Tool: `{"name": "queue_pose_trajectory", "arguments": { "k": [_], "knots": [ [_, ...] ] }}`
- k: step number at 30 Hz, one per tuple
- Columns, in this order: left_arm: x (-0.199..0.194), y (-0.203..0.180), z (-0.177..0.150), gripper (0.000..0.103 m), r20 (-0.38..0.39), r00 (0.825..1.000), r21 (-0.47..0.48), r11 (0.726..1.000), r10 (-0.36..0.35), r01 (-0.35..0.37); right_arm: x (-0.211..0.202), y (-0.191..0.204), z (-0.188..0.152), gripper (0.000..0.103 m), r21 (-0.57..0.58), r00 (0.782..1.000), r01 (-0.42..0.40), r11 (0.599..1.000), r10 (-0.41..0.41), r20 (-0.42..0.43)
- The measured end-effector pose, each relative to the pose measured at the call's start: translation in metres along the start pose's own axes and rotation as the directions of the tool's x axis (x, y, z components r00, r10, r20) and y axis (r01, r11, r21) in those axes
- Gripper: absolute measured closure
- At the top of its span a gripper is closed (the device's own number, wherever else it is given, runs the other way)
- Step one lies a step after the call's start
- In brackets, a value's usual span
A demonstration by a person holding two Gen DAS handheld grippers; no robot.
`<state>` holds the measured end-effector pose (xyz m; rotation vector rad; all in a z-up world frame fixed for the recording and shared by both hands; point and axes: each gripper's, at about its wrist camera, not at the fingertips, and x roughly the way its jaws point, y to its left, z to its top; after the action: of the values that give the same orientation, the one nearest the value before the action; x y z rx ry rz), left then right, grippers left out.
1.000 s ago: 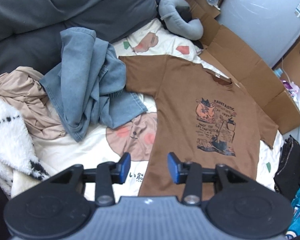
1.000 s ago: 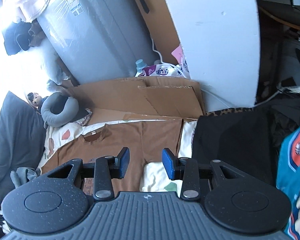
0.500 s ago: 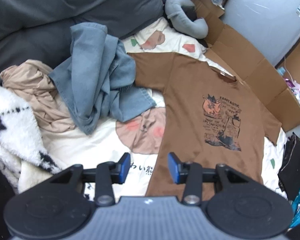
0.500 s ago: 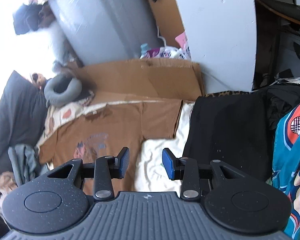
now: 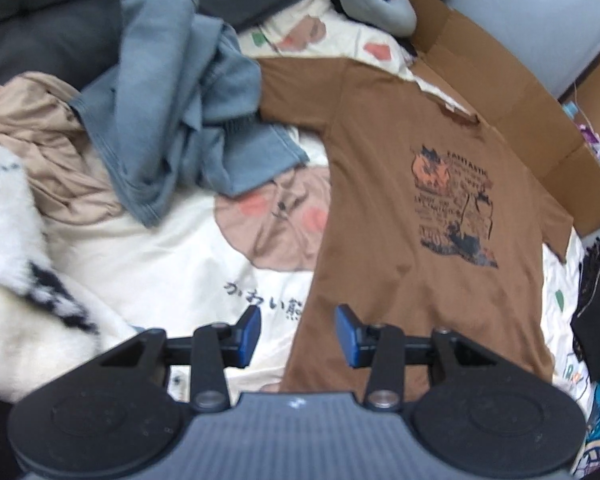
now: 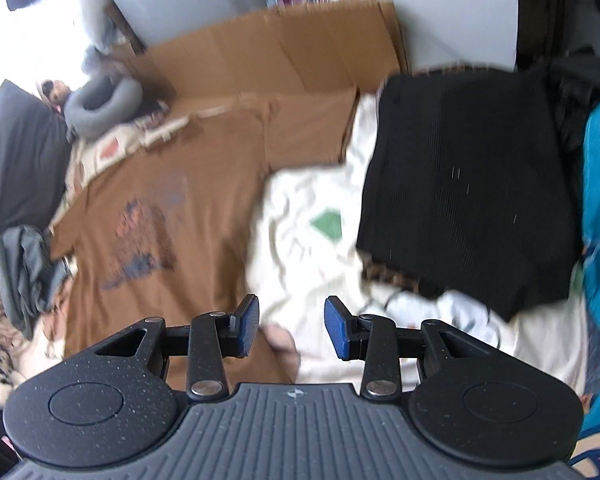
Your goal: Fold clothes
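Grippers x2 – left gripper [image 5: 297,334], right gripper [image 6: 291,327] – both spread, empty, 1 brown tee [image 5: 400,216] flat

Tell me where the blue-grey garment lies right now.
In the left wrist view, the blue-grey garment lies crumpled upper left, overlapping the brown T-shirt's sleeve, with the beige garment on its other side.

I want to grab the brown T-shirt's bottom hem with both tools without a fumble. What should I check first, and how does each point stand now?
1. Brown T-shirt spread flat, print up: ok.
2. Left tool open and empty: ok.
3. Right tool open and empty: ok.
4. Left tool lined up on the hem's corner: ok, the shirt's edge lies between its blue pads.
5. Blue-grey garment clear of the shirt: not ok, it overlaps one sleeve.
6. Right tool over the shirt's other hem corner: cannot tell, the view is blurred.
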<state>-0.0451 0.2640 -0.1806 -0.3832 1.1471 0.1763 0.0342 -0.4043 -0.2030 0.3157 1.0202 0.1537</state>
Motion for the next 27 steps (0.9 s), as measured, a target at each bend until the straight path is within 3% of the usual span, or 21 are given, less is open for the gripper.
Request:
{"name": "queue_pose_trajectory", "arguments": {
  "k": [11, 16, 27],
  "knots": [
    [0.061, -0.004, -0.034, 0.059, -0.039, 0.999, 0.010, 1.000, -0.014, 0.015, 0.061, 0.002, -0.047, 0.060, -0.016, 0.996, 0.015, 1.000, -0.016, -0.084],
    [0.083, 0.000, -0.051, 0.065, -0.057, 0.998, 0.011, 1.000, -0.001, 0.002, 0.085, 0.003, -0.062, 0.061, -0.022, 0.994, 0.024, 0.999, -0.026, -0.107],
    [0.128, 0.014, -0.083, 0.067, -0.128, 0.992, -0.042, 0.999, 0.007, -0.012, 0.121, 0.004, -0.068, 0.062, 0.003, 0.990, 0.065, 0.998, -0.064, -0.127]
  ]
}}
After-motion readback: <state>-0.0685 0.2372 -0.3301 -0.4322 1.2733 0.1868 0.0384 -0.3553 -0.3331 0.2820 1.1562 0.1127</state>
